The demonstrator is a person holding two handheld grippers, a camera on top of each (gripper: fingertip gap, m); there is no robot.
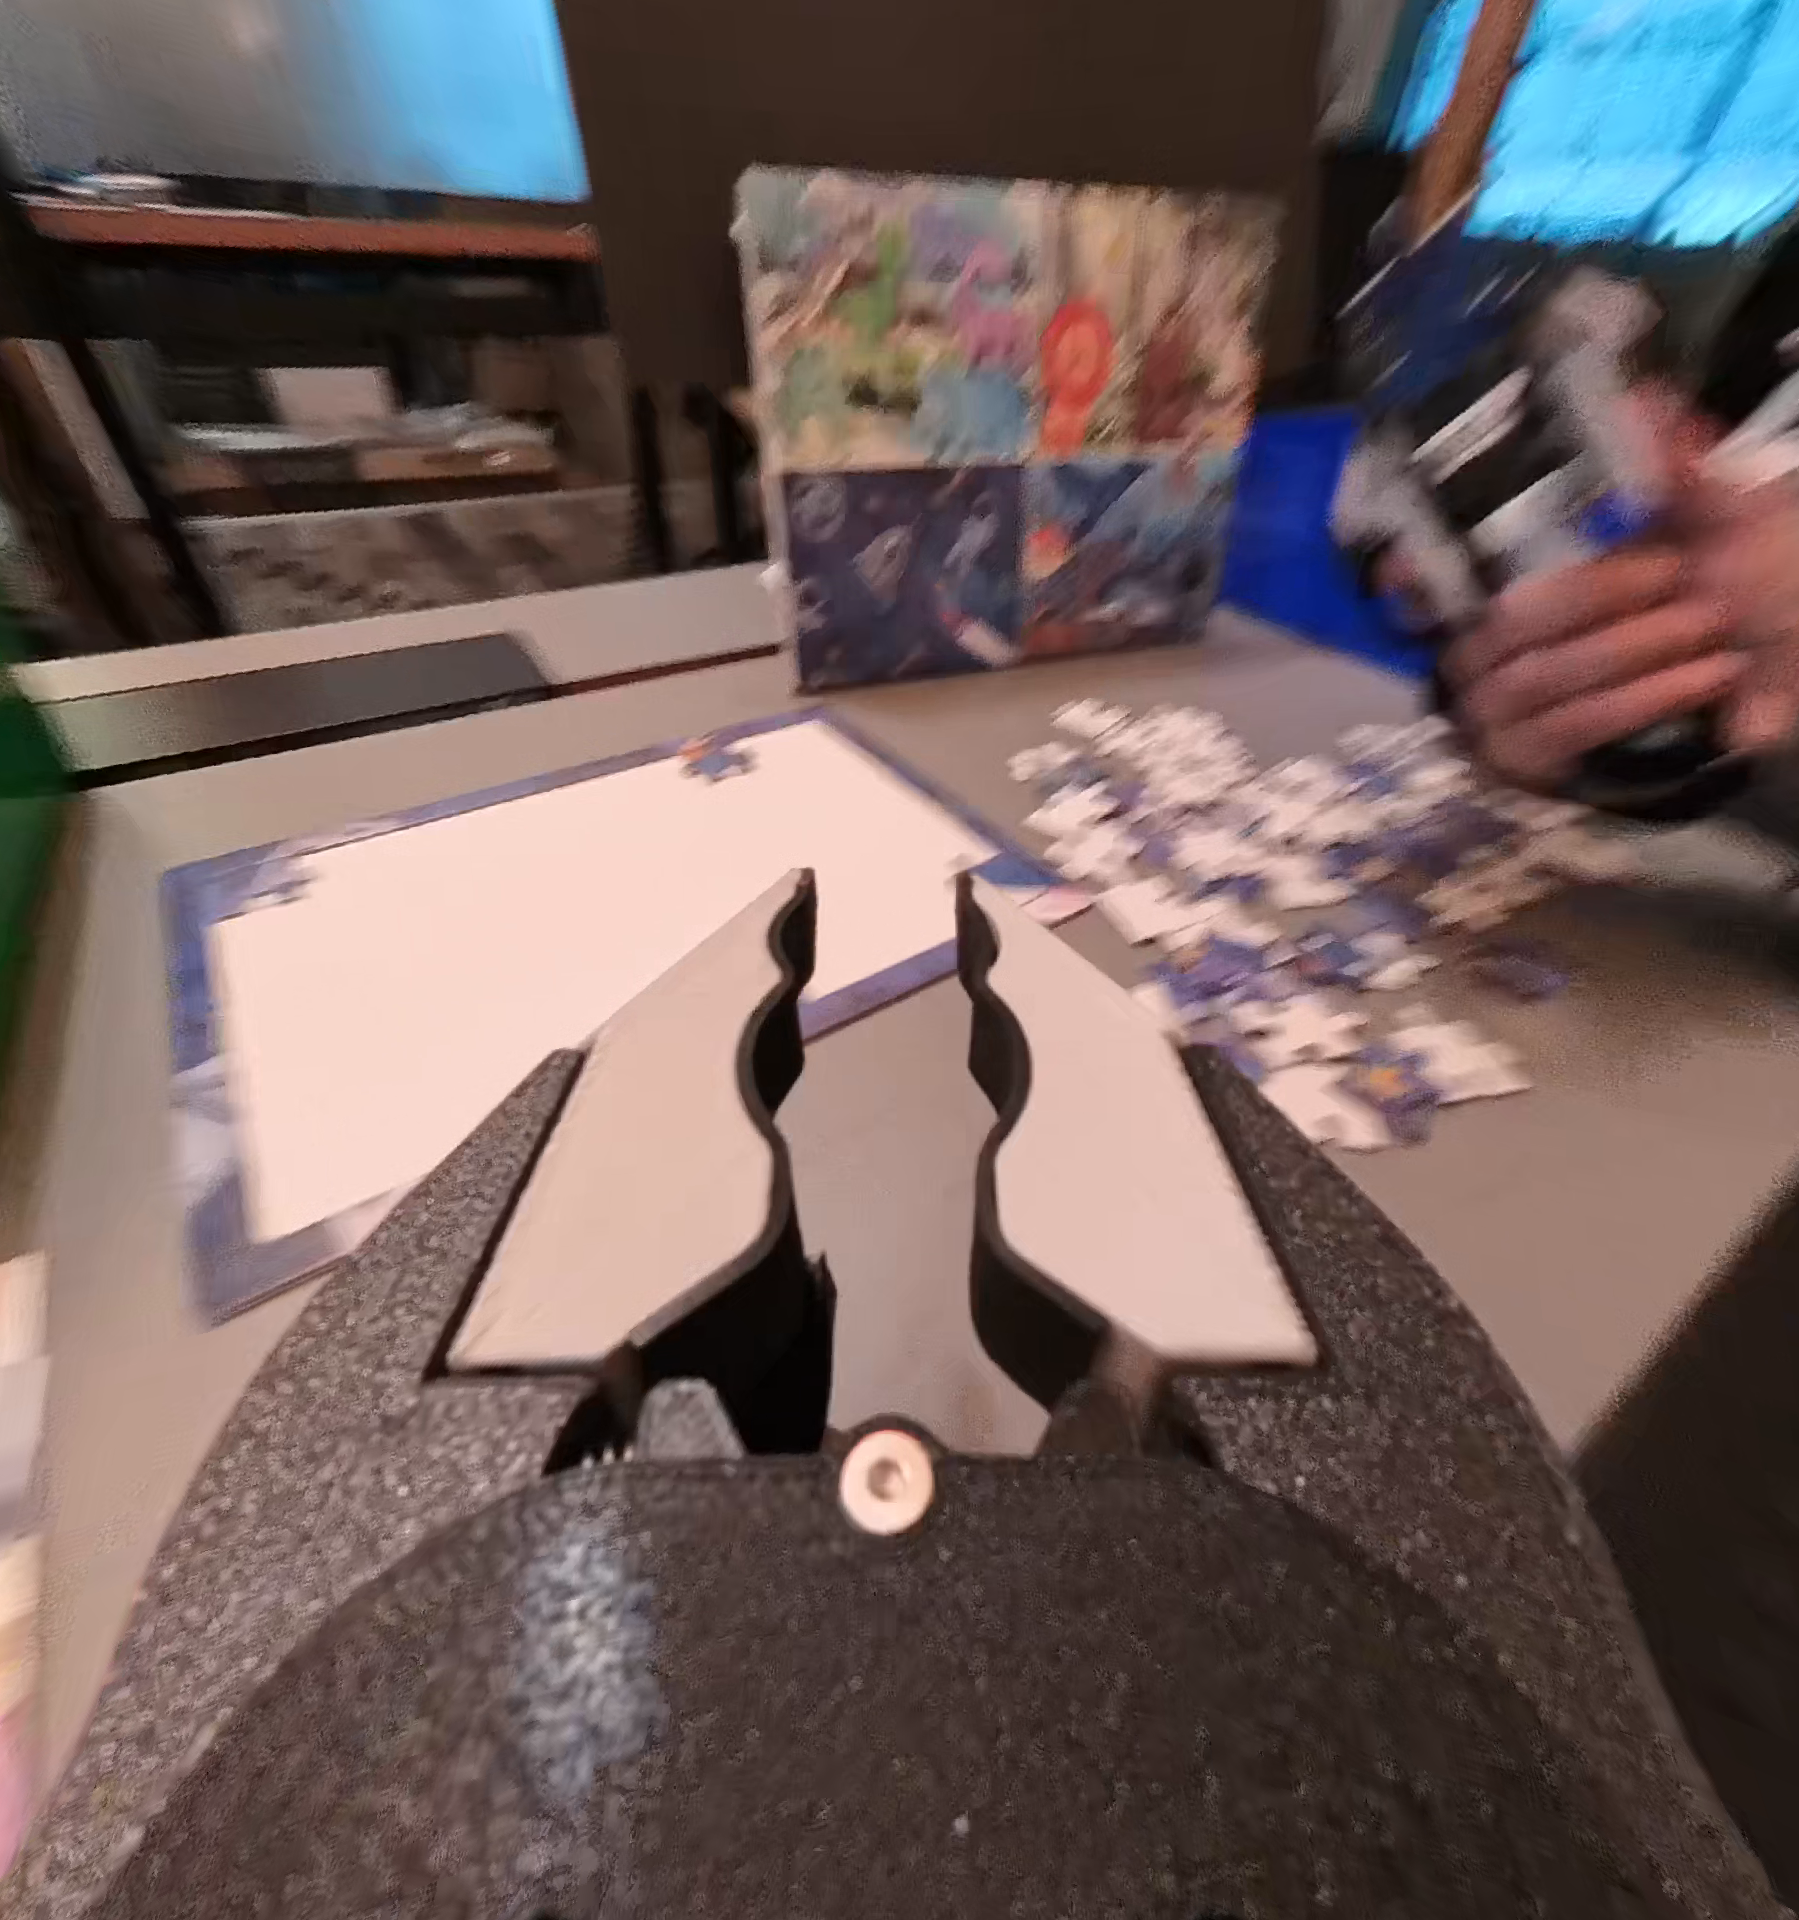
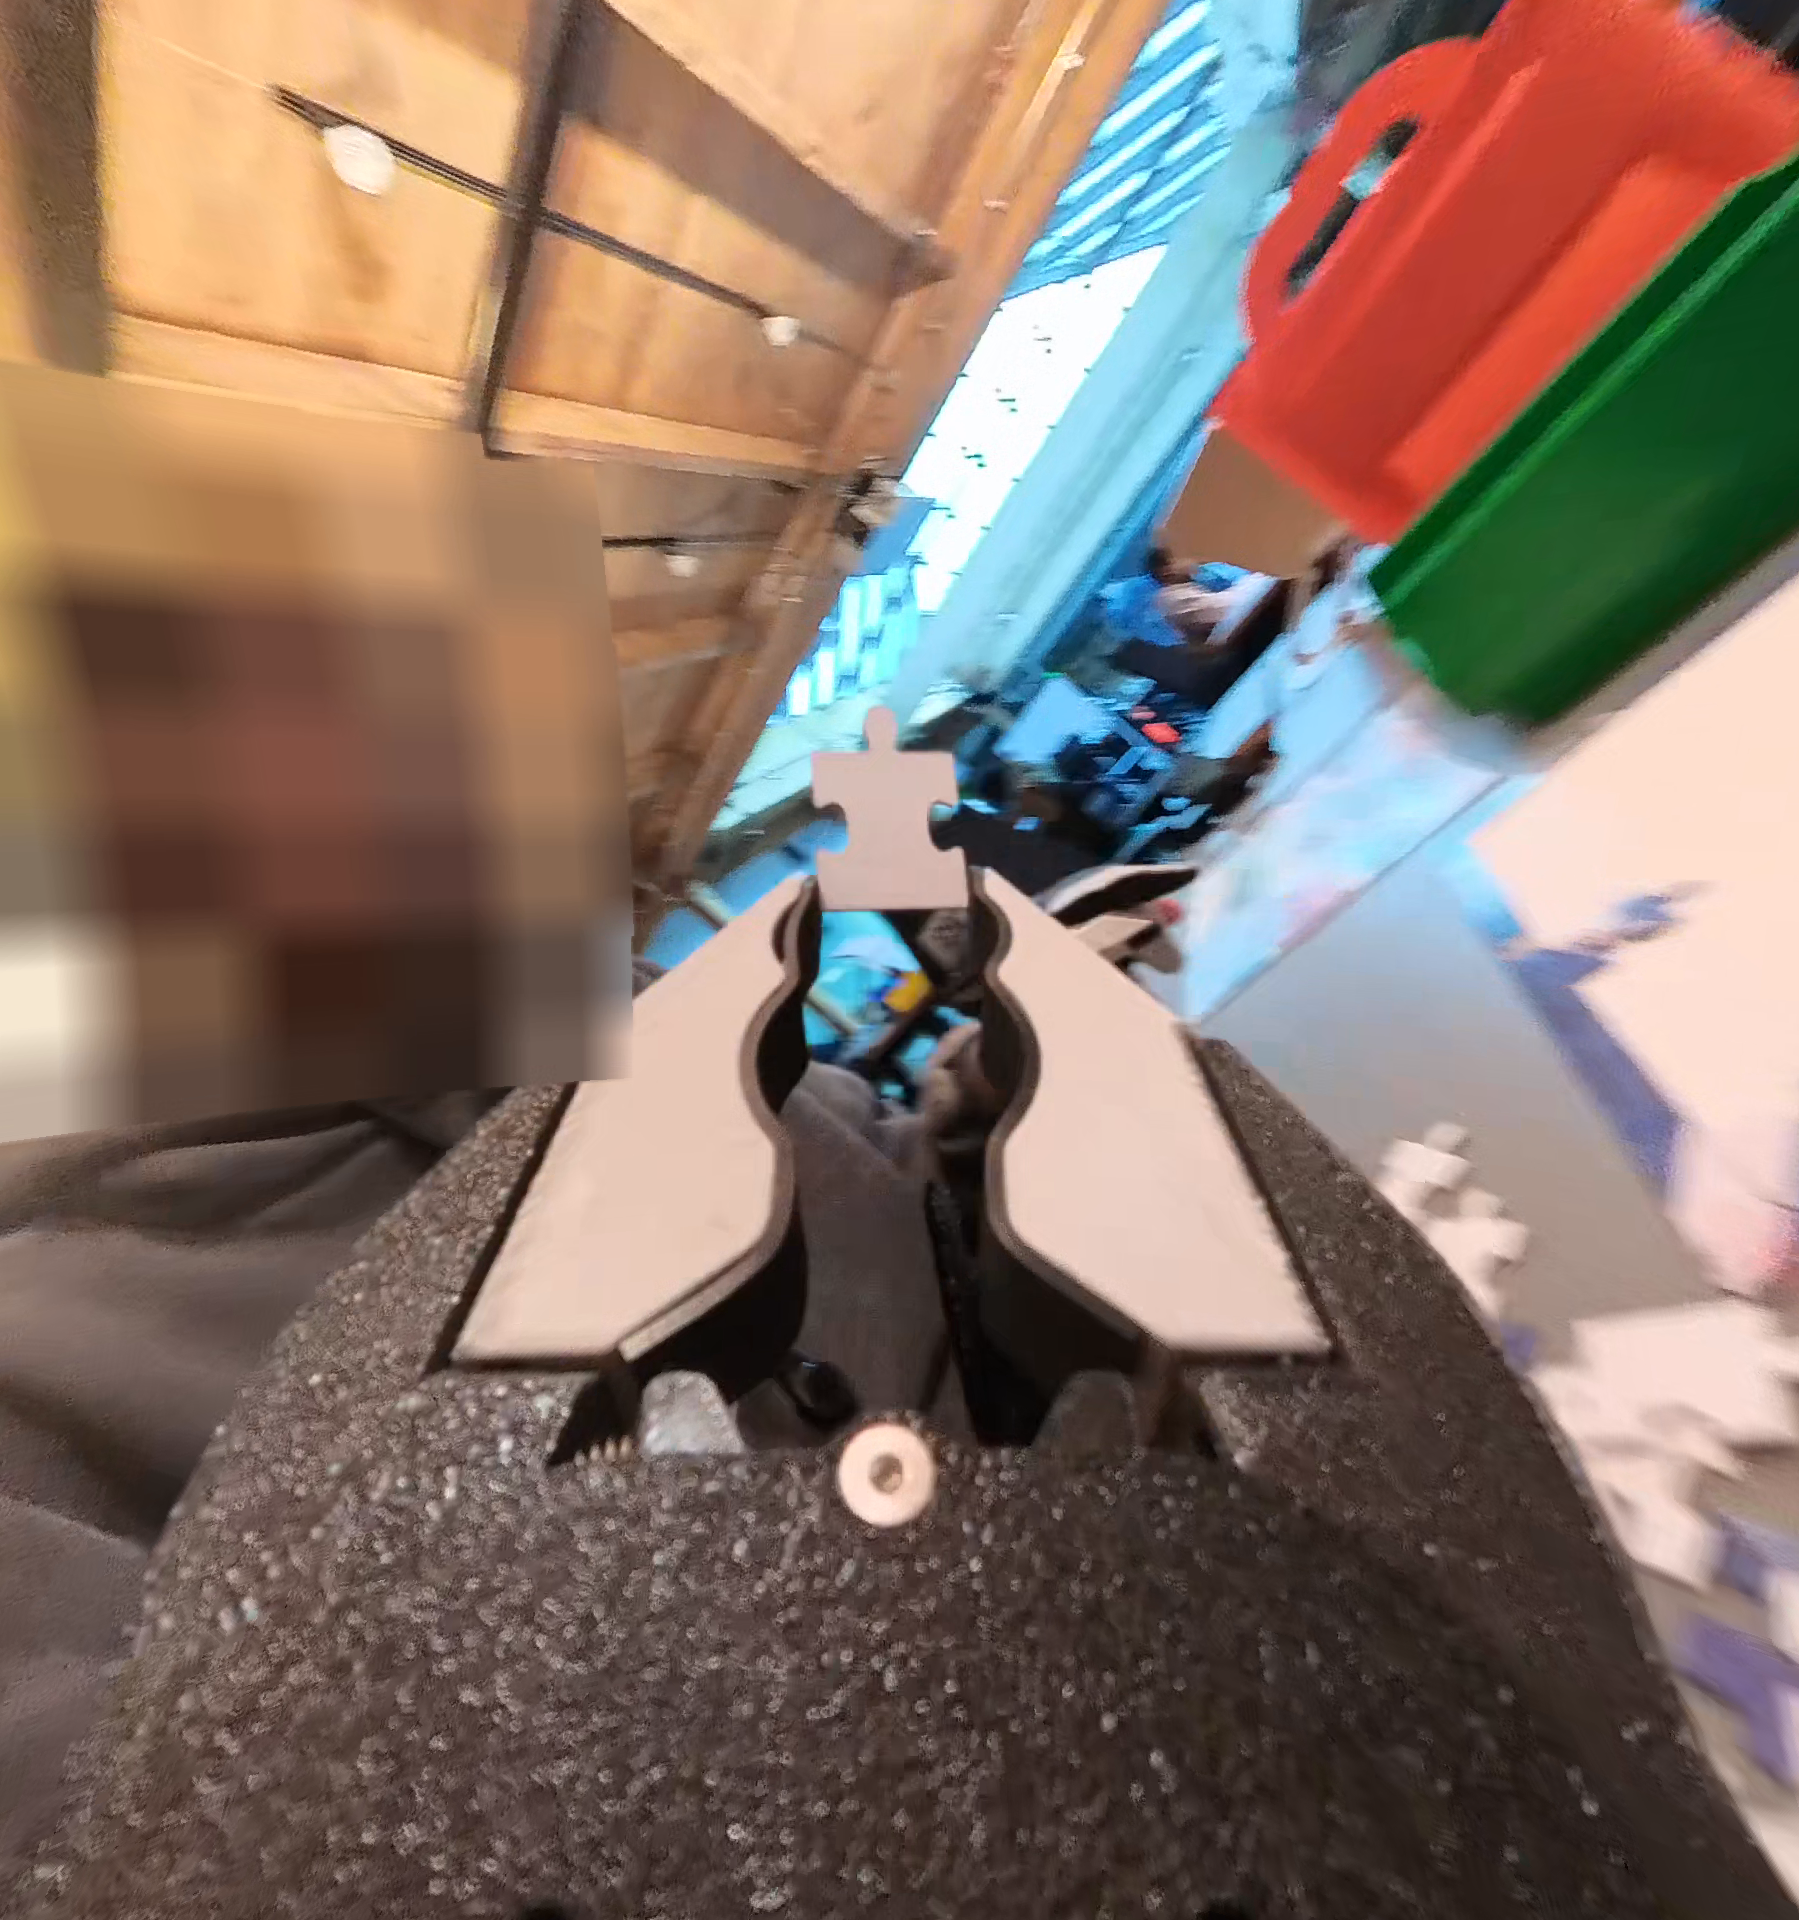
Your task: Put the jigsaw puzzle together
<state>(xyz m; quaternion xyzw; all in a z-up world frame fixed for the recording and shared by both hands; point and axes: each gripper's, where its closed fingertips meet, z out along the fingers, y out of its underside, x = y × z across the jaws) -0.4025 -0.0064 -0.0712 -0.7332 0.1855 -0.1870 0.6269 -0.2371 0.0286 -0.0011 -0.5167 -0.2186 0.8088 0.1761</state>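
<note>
Nearest the lens in the right wrist view, the right gripper [image 2: 890, 894] was pinched onto a single puzzle piece [image 2: 887, 831] at mid-frame, its plain grey back facing the camera and one tab pointing up, lifted clear of the table and tilted toward the room. In the left wrist view the left gripper [image 1: 884, 883] hovered with its fingertips parted by a narrow gap and nothing between them, just above the near edge of the puzzle tray [image 1: 562, 935]. The tray, left of centre, was almost wholly bare white, with only a few pieces seated along its border. Right of it lay the heap of loose pieces [image 1: 1290, 904], and behind stood the puzzle box [image 1: 999, 416]. By my judgement the assembly had barely begun; nearly everything remained.
</note>
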